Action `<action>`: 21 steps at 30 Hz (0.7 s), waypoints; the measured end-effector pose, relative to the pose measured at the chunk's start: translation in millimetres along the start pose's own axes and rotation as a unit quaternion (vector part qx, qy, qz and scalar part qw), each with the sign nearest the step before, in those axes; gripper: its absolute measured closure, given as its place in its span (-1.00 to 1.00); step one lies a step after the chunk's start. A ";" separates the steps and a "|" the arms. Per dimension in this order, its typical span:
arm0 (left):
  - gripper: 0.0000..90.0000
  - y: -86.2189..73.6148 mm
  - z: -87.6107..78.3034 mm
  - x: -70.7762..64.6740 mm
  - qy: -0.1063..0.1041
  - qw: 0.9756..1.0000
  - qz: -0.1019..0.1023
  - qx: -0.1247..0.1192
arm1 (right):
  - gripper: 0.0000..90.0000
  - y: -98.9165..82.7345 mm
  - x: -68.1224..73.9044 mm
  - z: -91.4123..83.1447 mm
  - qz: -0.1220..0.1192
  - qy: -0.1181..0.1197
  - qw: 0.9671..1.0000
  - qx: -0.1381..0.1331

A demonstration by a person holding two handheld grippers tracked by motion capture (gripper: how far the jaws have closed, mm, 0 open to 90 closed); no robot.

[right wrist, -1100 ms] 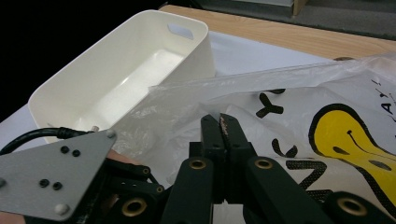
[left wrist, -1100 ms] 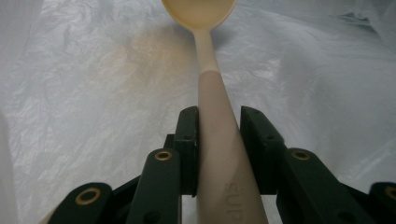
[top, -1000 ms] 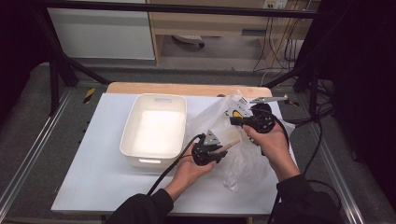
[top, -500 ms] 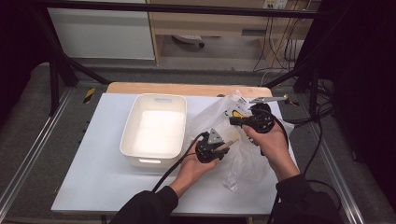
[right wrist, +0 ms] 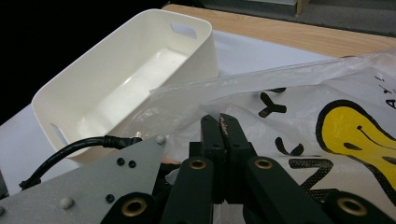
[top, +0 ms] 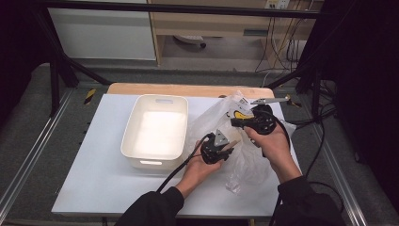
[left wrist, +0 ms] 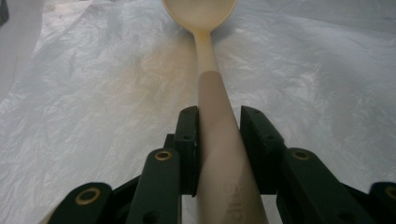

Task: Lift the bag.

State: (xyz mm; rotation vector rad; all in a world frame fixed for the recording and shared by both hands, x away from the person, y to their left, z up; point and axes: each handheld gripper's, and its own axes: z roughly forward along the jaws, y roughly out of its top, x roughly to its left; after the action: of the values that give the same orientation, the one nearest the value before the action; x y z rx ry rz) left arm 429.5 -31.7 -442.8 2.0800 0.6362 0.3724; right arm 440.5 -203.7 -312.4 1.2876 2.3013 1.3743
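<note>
My left gripper [left wrist: 218,126] is shut on the thick beige handle of a pale spoon [left wrist: 208,56]. The spoon's bowl points away over crinkled clear plastic. In the high view the left gripper [top: 225,147] sits at the table's middle, with its jaws toward the mouth of a clear plastic bag [top: 221,113]. The bag [right wrist: 327,121] carries a yellow smiley print. My right gripper [right wrist: 224,128] is shut and pinches the bag's upper edge. It [top: 239,122] holds that edge lifted just right of the left gripper.
A white plastic bin [top: 129,136] stands left of the bag, with nothing in it, and its rim [right wrist: 70,74] lies close to both grippers. The white table top [top: 94,188] has free room at the front left. A wooden strip [top: 188,89] runs along the far edge.
The left gripper has shifted very slightly toward the bag with the spoon in it. The right gripper has stayed put on the bag's edge.
</note>
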 end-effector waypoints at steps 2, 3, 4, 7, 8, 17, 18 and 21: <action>0.52 -1.4 2.1 -0.5 0.000 1.000 0.000 0.000 | 1.00 -0.1 -0.4 -0.1 0.000 0.000 1.000 0.000; 0.52 -1.8 2.8 -1.0 0.001 1.000 0.002 0.000 | 1.00 -0.1 -0.4 -0.2 0.001 0.000 1.000 0.000; 0.52 -2.1 3.5 -1.6 0.002 1.000 0.004 -0.002 | 1.00 -0.2 -0.5 -0.2 0.001 0.000 1.000 0.000; 0.52 -2.7 6.1 -2.5 0.001 1.000 0.004 -0.005 | 1.00 -0.4 -0.6 0.1 0.000 0.001 1.000 0.000; 0.52 -3.0 7.0 -2.7 0.000 1.000 0.005 -0.005 | 1.00 -0.5 -0.6 0.3 0.001 0.001 1.000 0.000; 0.52 -6.6 12.5 -3.3 0.002 1.000 0.008 -0.007 | 1.00 -1.5 -0.2 0.3 0.002 0.002 1.000 0.000; 0.52 -7.3 12.9 -3.2 0.001 1.000 0.009 -0.004 | 1.00 -1.4 -0.2 0.2 0.002 0.002 1.000 0.000; 0.52 -7.5 13.2 -2.0 -0.002 1.000 0.004 -0.004 | 1.00 -1.3 -0.5 0.2 0.002 0.001 1.000 0.000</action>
State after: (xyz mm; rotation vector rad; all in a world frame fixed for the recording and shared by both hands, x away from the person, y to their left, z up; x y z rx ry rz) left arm 432.1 -38.3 -456.3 2.0765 0.6233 0.3740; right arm 440.2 -204.2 -313.6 1.2914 2.3018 1.3776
